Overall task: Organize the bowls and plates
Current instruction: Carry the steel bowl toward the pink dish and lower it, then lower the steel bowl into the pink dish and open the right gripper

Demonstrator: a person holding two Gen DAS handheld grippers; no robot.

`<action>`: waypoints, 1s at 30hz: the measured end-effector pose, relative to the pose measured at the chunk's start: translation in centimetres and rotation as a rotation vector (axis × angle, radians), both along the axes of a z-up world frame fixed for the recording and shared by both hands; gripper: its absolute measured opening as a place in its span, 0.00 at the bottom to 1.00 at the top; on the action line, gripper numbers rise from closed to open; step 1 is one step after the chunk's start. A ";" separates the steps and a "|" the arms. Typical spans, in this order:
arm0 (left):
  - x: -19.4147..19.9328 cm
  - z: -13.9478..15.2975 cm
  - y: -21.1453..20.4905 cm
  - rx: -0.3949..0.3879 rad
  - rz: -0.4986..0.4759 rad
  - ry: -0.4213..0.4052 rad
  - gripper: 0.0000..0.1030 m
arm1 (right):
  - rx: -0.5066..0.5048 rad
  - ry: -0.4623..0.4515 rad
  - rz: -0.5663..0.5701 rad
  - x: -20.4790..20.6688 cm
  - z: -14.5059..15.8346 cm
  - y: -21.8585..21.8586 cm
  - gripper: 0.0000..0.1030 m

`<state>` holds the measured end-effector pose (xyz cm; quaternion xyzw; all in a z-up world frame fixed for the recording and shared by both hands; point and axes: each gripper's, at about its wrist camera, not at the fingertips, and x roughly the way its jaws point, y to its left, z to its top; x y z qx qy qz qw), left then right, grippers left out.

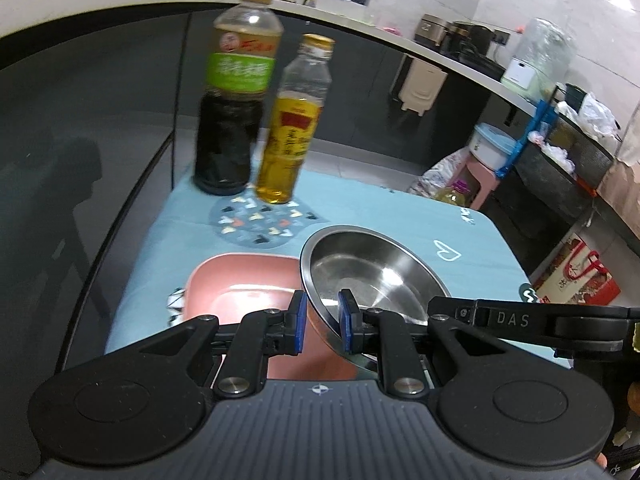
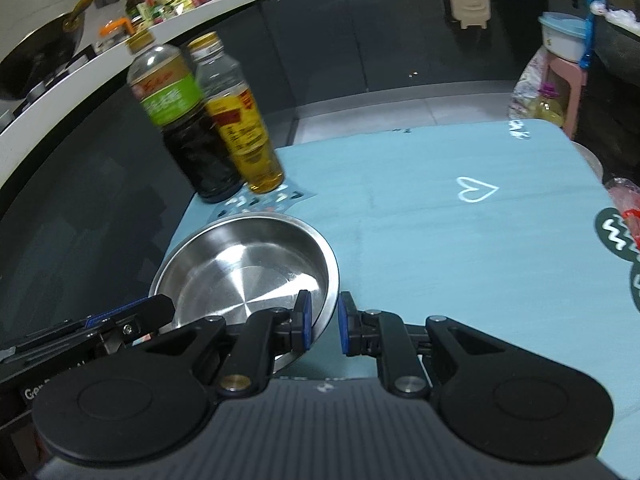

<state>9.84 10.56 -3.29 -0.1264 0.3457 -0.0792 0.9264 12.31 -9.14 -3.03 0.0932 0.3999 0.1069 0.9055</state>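
A steel bowl (image 1: 372, 276) is held between both grippers over a pink square plate (image 1: 240, 284) on the blue tablecloth. My left gripper (image 1: 323, 320) straddles the bowl's left rim, one pad inside and one outside, shut on it. My right gripper (image 2: 323, 322) straddles the bowl's (image 2: 248, 272) right rim the same way, shut on it. The right gripper's arm shows at the right of the left wrist view (image 1: 520, 320). The pink plate is hidden in the right wrist view.
A dark soy sauce bottle (image 1: 232, 120) and a yellow oil bottle (image 1: 292, 128) stand at the table's far left by a round patterned mat (image 1: 260, 224). The tablecloth (image 2: 460, 240) stretches to the right. Dark cabinets and a counter lie beyond.
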 end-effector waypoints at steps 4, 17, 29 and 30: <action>-0.5 -0.4 1.3 -0.003 0.031 0.011 0.15 | -0.006 0.010 0.030 -0.1 -0.2 1.4 0.14; -0.8 -2.0 3.6 0.031 0.102 0.048 0.15 | -0.029 0.048 0.107 0.5 -1.3 5.2 0.14; -0.3 -3.2 3.7 0.070 0.117 0.089 0.15 | -0.045 0.080 0.124 1.2 -2.3 6.2 0.14; -0.2 -3.3 3.7 0.071 0.118 0.091 0.15 | -0.046 0.082 0.124 1.2 -2.4 6.2 0.14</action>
